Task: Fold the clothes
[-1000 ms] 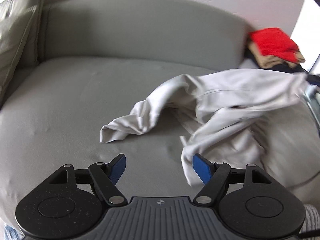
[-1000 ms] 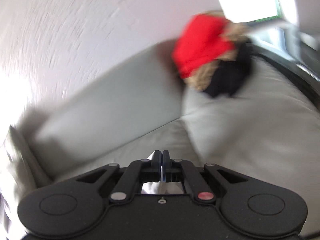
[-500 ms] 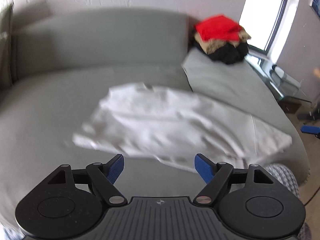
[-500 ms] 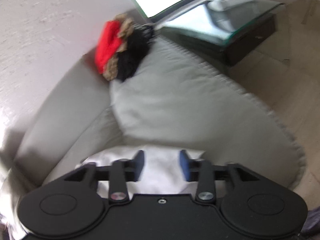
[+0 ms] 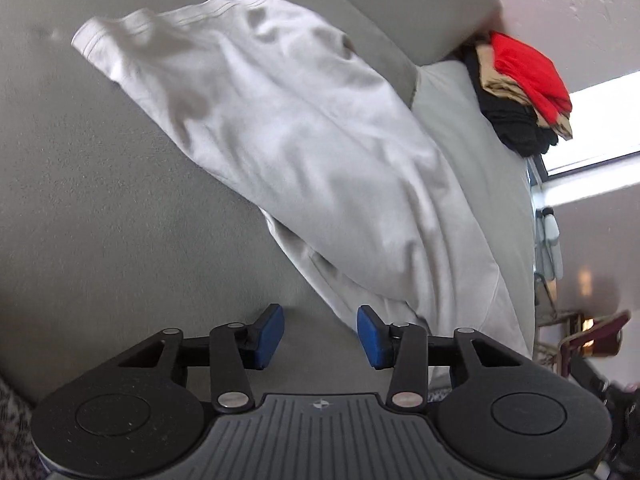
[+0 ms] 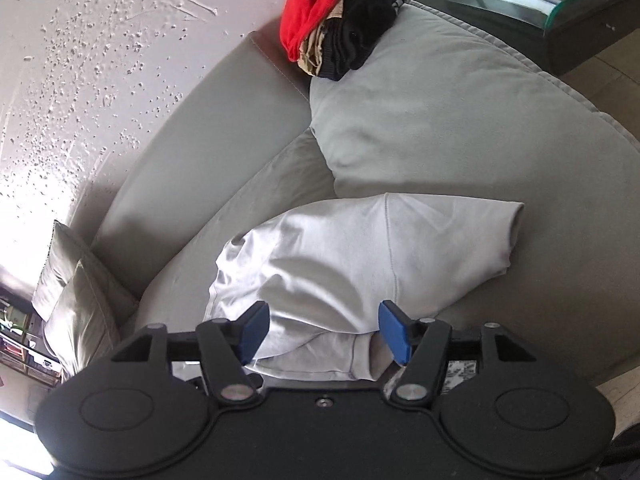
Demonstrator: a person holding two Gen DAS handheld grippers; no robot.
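A white shirt (image 5: pixel 304 152) lies spread on a grey sofa (image 5: pixel 100 200) for folding; the left gripper (image 5: pixel 321 334) closes its fingers beside its edge, the right gripper (image 6: pixel 325 330) opens over it, neither holding cloth.

Open sofa seat on one side, cloth and cushions on the other

From the left wrist view, the grey sofa seat (image 5: pixel 100 208) lies bare beside the white shirt (image 5: pixel 312 148), so you can pass there; the shirt covers the rest of the seat up to the backrest (image 5: pixel 360 8). From the right wrist view, the raised seat cushion (image 6: pixel 460 120) bounds the shirt's far side, the stack of folded clothes (image 6: pixel 336 28) fills the corner, and a throw pillow (image 6: pixel 76 300) blocks the other end.
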